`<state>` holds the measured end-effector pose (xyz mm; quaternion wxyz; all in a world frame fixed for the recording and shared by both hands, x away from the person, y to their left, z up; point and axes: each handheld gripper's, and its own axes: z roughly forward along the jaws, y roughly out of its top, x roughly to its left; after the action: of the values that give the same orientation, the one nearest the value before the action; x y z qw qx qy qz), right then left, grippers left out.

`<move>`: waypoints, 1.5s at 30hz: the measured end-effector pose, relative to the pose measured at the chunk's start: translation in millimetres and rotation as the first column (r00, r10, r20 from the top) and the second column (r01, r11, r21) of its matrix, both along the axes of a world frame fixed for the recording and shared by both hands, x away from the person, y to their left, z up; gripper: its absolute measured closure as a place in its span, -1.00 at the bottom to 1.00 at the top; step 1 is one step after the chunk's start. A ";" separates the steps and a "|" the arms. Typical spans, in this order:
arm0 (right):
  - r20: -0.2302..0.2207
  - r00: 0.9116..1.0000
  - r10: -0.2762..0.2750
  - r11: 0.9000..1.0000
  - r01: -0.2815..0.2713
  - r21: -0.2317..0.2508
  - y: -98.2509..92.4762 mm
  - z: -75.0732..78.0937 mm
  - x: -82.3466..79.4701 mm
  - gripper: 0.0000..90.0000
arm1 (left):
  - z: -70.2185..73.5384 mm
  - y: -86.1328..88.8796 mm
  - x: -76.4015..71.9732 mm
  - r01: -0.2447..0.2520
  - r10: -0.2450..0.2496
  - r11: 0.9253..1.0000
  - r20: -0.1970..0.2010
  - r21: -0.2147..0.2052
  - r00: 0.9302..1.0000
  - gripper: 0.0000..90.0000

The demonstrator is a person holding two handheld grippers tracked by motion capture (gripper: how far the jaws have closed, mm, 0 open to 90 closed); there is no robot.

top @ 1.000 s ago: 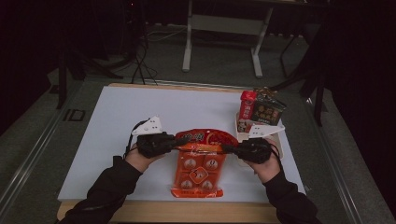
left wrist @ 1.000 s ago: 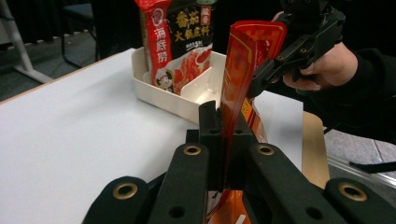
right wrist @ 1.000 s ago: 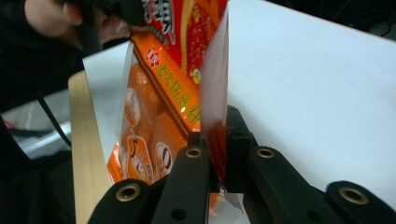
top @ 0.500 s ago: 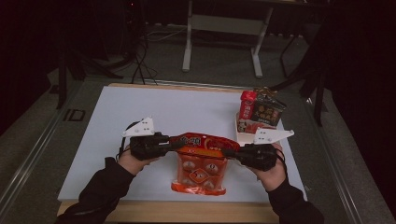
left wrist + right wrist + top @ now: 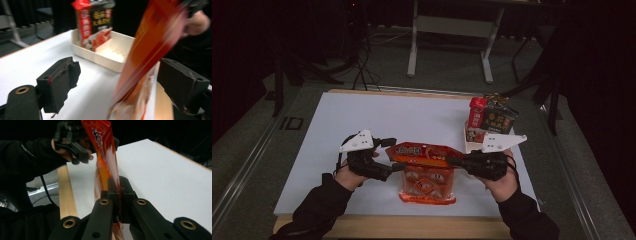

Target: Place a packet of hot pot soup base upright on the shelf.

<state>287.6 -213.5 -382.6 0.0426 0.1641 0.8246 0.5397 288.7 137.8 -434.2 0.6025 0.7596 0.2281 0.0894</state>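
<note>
1. High view: the orange snack bag [image 5: 427,167] hangs over the near middle of the white counter [image 5: 362,115], its top edge stretched between both tools. A second ago the left gripper [image 5: 395,156] was clamped on the bag's left corner; its fingers have just been opening and now stand apart beside that corner. The right gripper [image 5: 455,161] sits at the bag's right corner, a little higher than before.

2. Left gripper view: the fingers [image 5: 60,80] are spread wide. The bag [image 5: 147,57], blurred, passes between them without either pad pressing on it. Beyond stands a white tray [image 5: 110,53] holding dark and red packets [image 5: 96,21].

3. Right gripper view: the fingers [image 5: 110,188] are closed tight on the bag's edge [image 5: 105,147].

4. Judgement: the bag now hangs from the right hand alone, which probably leaves it free to carry toward the tray.
</note>
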 end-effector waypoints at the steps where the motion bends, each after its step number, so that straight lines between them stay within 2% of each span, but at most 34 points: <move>1: 0.014 1.000 0.007 1.000 -0.007 0.003 1.3 5.1 0.9 1.00 | -1.7 0.9 0.3 -0.003 0.003 1.000 -0.004 -0.001 1.000 -0.75; 3: 0.036 0.999 0.015 1.000 -0.015 -0.011 3.1 10.6 1.5 1.00 | -6.5 1.3 -1.5 -0.037 0.036 0.999 0.006 0.017 0.999 -0.81; 5: 0.044 0.999 0.010 1.000 -0.009 -0.014 3.6 13.2 1.8 1.00 | -7.7 1.6 -2.4 -0.035 0.035 0.999 0.004 0.014 0.999 -0.81; 10: 0.074 0.997 -0.022 1.000 0.021 0.015 0.2 30.5 8.3 1.00 | -15.7 5.7 -8.3 -0.052 0.053 0.998 -0.007 0.023 0.999 -0.81; 13: 0.082 0.996 -0.036 0.999 0.033 0.039 -3.7 37.7 11.4 1.00 | -27.1 10.2 -12.5 -0.073 0.074 0.997 -0.035 0.025 0.997 -0.81; 14: 0.094 0.994 -0.054 0.997 0.049 0.057 -8.1 45.8 14.0 1.00 | -31.7 11.7 -14.0 -0.079 0.080 0.996 -0.046 0.027 0.996 -0.82; 15: 0.095 0.994 -0.058 0.996 0.052 0.066 -10.7 50.1 15.4 1.00 | -41.7 14.2 -16.8 -0.090 0.092 0.996 -0.079 0.027 0.993 -0.85; 16: 0.095 0.994 -0.058 0.996 0.052 0.066 -10.7 50.1 15.4 1.00 | -41.7 14.2 -16.8 -0.090 0.092 0.996 -0.079 0.027 0.993 -0.88; 18: 0.113 0.991 -0.077 0.994 0.067 0.089 -18.2 63.3 19.2 1.00 | -50.2 17.1 -19.4 -0.100 0.103 0.994 -0.093 0.041 0.990 -0.89; 19: 0.113 0.991 -0.077 0.994 0.067 0.089 -18.2 63.3 19.2 1.00 | -53.3 18.2 -20.9 -0.105 0.109 0.993 -0.097 0.049 0.989 -0.89; 20: 0.128 0.986 -0.104 0.991 0.092 0.099 -24.4 72.1 22.0 1.00 | -57.4 19.7 -24.5 -0.113 0.118 0.992 -0.087 0.059 0.989 -0.89; 23: 0.145 0.980 -0.135 0.986 0.119 0.115 -35.2 84.2 24.8 1.00 | -60.5 21.0 -28.4 -0.118 0.121 0.992 -0.070 0.052 0.990 -0.89; 27: 0.152 0.975 -0.160 0.982 0.141 0.124 -45.3 92.7 29.1 1.00 | -62.0 21.5 -28.7 -0.125 0.127 0.991 -0.056 0.046 0.990 -0.89; 28: 0.160 0.970 -0.184 0.979 0.166 0.120 -51.9 96.5 31.2 1.00 | -62.6 21.9 -28.6 -0.130 0.132 0.991 -0.058 0.037 0.990 -0.90; 30: 0.158 0.967 -0.201 0.976 0.184 0.121 -59.5 98.3 33.1 1.00 | -63.5 21.9 -28.3 -0.132 0.134 0.991 -0.078 0.034 0.988 -0.96; 32: 0.157 0.965 -0.212 0.973 0.195 0.120 -63.5 98.6 33.7 1.00 | -65.6 22.1 -28.5 -0.133 0.136 0.990 -0.080 0.035 0.988 -0.96; 34: 0.159 0.958 -0.240 0.968 0.223 0.118 -74.7 97.1 34.3 1.00 | -68.1 22.2 -27.6 -0.131 0.134 0.991 -0.092 0.036 0.987 -0.96; 35: 0.159 0.958 -0.240 0.968 0.223 0.118 -74.7 97.1 34.3 1.00 | -69.2 22.3 -27.2 -0.132 0.136 0.990 -0.099 0.041 0.986 -0.96; 36: 0.157 0.953 -0.261 0.963 0.244 0.118 -81.9 94.8 35.5 1.00 | -70.3 22.4 -27.1 -0.135 0.138 0.990 -0.096 0.037 0.986 -0.96; 41: 0.144 0.947 -0.287 0.955 0.273 0.113 -95.2 88.7 38.3 1.00 | -72.6 22.1 -25.7 -0.134 0.138 0.990 -0.101 0.044 0.985 -0.96; 42: 0.147 0.942 -0.301 0.952 0.287 0.108 -98.0 87.3 38.9 1.00 | -72.9 21.8 -25.5 -0.137 0.142 0.989 -0.103 0.050 0.985 -0.96; 44: 0.141 0.940 -0.311 0.949 0.298 0.105 -102.7 84.2 41.0 1.00 | -73.8 21.4 -25.2 -0.135 0.139 0.990 -0.107 0.047 0.985 -0.96; 45: 0.143 0.936 -0.322 0.945 0.310 0.100 -105.0 82.4 42.3 1.00 | -74.2 21.0 -24.9 -0.134 0.139 0.989 -0.107 0.055 0.984 -0.96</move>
<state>329.9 -318.5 -300.2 0.1875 0.2531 0.7604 0.5679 263.8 158.8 -508.4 0.5633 0.7600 0.3104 0.0938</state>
